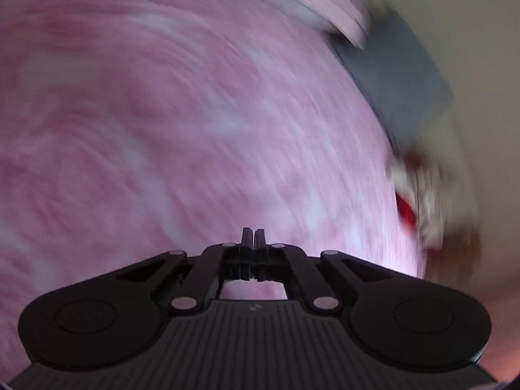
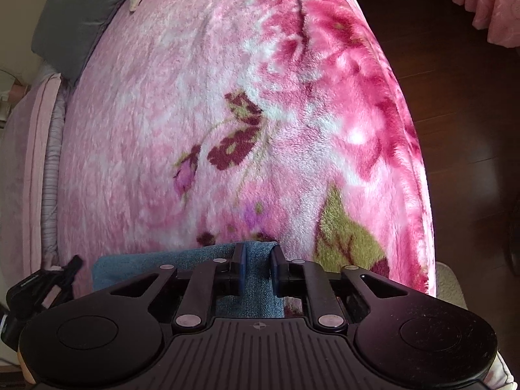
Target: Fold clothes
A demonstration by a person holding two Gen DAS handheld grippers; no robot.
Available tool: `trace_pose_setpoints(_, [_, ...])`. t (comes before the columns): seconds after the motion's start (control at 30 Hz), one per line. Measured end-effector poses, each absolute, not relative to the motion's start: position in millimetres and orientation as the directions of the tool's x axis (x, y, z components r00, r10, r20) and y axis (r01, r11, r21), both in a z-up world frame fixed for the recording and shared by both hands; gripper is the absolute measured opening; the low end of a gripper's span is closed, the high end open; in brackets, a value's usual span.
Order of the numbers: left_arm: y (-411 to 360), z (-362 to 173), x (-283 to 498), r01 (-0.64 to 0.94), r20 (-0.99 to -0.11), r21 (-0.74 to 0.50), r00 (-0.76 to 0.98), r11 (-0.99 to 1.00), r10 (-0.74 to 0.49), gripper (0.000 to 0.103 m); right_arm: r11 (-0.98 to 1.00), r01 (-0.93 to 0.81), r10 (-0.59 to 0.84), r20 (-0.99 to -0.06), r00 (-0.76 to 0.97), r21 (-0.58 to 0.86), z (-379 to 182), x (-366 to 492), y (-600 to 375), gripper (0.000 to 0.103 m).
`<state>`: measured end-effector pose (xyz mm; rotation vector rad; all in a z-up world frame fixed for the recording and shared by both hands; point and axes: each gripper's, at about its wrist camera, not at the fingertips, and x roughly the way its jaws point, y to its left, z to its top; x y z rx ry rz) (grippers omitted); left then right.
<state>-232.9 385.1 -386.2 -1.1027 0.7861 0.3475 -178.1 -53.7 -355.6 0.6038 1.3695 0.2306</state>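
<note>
From the left wrist everything is smeared with blur: the left gripper has its jaws pressed together on nothing, with pink blanket spread ahead of them and a grey pillow far off to their right.

From the right wrist, the right gripper stands with jaws apart, a folded blue denim garment lying between and beneath them on the flowered blanket.

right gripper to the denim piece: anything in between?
Nothing visible. The folded blue denim lies on the pink floral blanket, directly under the right gripper, its cloth showing between the parted fingers. Whether the fingers touch it, I cannot tell. The left view is too blurred to help.
</note>
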Motion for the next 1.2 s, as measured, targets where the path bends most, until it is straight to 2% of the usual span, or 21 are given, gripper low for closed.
trace_pose_setpoints(0.03, [386, -390, -232, -0.62, -0.737, -0.645, 0.66, 0.447, -0.148, 0.0, 0.829, 0.184, 0.492, -0.845, 0.209, 0.528, -356, -179, -53, 0.013])
trace_pose_setpoints(0.13, [351, -374, -228, -0.555, -0.819, -0.496, 0.555, 0.668, -0.146, 0.0, 0.814, 0.198, 0.51, -0.836, 0.203, 0.546, -358, -177, -56, 0.014])
trace_pose_setpoints(0.2, [330, -362, -232, -0.499, -0.812, -0.497, 0.555, 0.71, -0.179, 0.01, 0.82, 0.164, 0.516, -0.832, 0.202, 0.548, -352, -177, -56, 0.016])
trace_pose_setpoints(0.27, [317, -358, -232, -0.474, -0.803, -0.525, 0.55, 0.707, -0.228, 0.039, 0.838, 0.112, 0.504, -0.837, 0.213, 0.534, -342, -178, -52, 0.026])
trace_pose_setpoints(0.33, [315, -361, -226, -0.482, -0.811, -0.529, 0.531, 0.699, -0.248, 0.043, 0.853, 0.064, 0.49, -0.838, 0.24, 0.517, -333, -182, -48, 0.035])
trace_pose_setpoints(0.43, [321, -384, -211, -0.552, -0.812, -0.565, 0.502, 0.613, -0.297, 0.043, 0.862, 0.044, 0.481, -0.842, 0.242, 0.505, -336, -184, -45, 0.039])
trace_pose_setpoints(0.5, [323, -401, -205, -0.581, -0.775, -0.63, 0.508, 0.515, -0.375, 0.036, 0.867, 0.031, 0.475, -0.845, 0.244, 0.497, -338, -186, -43, 0.039])
trace_pose_setpoints(0.53, [322, -405, -206, -0.59, -0.769, -0.638, 0.507, 0.494, -0.388, 0.019, 0.87, 0.025, 0.472, -0.847, 0.245, 0.493, -339, -187, -42, 0.039])
trace_pose_setpoints(0.6, [319, -406, -210, -0.587, -0.772, -0.634, 0.515, 0.504, -0.372, 0.014, 0.875, 0.012, 0.466, -0.849, 0.247, 0.484, -341, -189, -41, 0.039])
trace_pose_setpoints(0.7, [317, -392, -220, -0.527, -0.754, -0.638, 0.579, 0.561, -0.312, 0.012, 0.882, -0.007, 0.458, -0.854, 0.249, 0.471, -343, -192, -38, 0.015])
trace_pose_setpoints(0.87, [312, -422, -219, -0.494, -0.765, -0.587, 0.596, 0.642, -0.241, 0.015, 0.891, -0.015, 0.441, -0.859, 0.259, 0.453, -349, -195, -35, 0.011])
trace_pose_setpoints(0.97, [297, -402, -211, -0.389, -0.799, -0.455, 0.575, 0.801, -0.174, 0.017, 0.881, 0.002, 0.457, -0.854, 0.247, 0.472, -351, -191, -37, 0.013])
trace_pose_setpoints(1.07, [291, -360, -223, -0.35, -0.811, -0.217, 0.584, 0.911, 0.031, 0.012, 0.88, -0.037, 0.464, -0.841, 0.277, 0.474, -335, -192, -45, 0.02])
trace_pose_setpoints(1.1, [296, -347, -231, -0.368, -0.811, -0.176, 0.579, 0.913, 0.077, 0.01, 0.88, -0.053, 0.466, -0.836, 0.289, 0.472, -329, -193, -48, 0.037])
trace_pose_setpoints(1.13, [299, -335, -241, -0.373, -0.811, -0.175, 0.579, 0.911, 0.082, 0.008, 0.88, -0.069, 0.468, -0.831, 0.301, 0.471, -322, -194, -51, 0.045])
trace_pose_setpoints(1.2, [300, -313, -267, -0.355, -0.808, -0.261, 0.59, 0.898, -0.002, 0.001, 0.879, -0.102, 0.473, -0.819, 0.325, 0.467, -310, -195, -57, 0.045])
